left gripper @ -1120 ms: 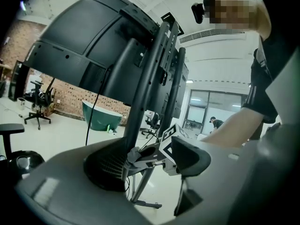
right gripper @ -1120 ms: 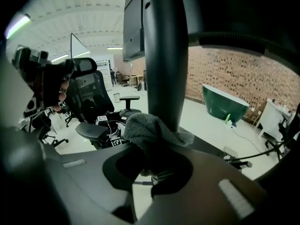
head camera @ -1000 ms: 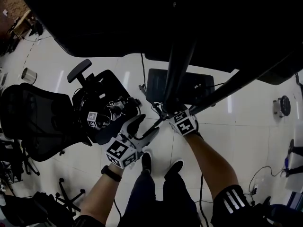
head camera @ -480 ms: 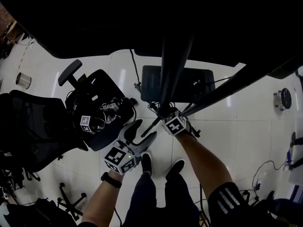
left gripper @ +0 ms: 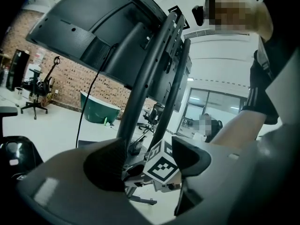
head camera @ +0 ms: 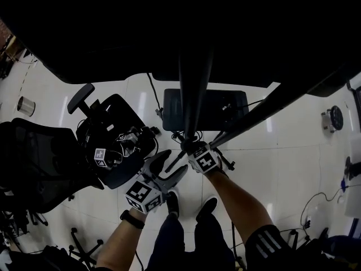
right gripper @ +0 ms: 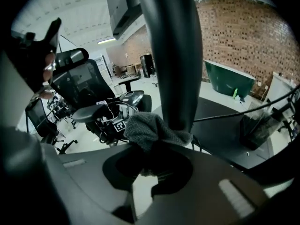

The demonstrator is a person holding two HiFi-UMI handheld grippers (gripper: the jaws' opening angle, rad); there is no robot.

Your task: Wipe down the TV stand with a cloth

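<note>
The TV stand's dark upright pole rises from its flat black base plate on the white floor. My right gripper is low on that pole, shut on a grey cloth that is pressed against the pole. My left gripper hangs just left of it, open, with nothing held. In the left gripper view, the left gripper frames the right gripper's marker cube, with the slanted pole and the screen's back above.
A black office chair stands at left, with a device bearing a marker cube on a seat beside it. Cables trail around the base plate. The person's shoes are just below the grippers. The dark screen overhangs the top.
The head view has swung, so everything has slid left and slightly down. The right gripper stays on the lower pole with the cloth; the left gripper stays open beside it.
</note>
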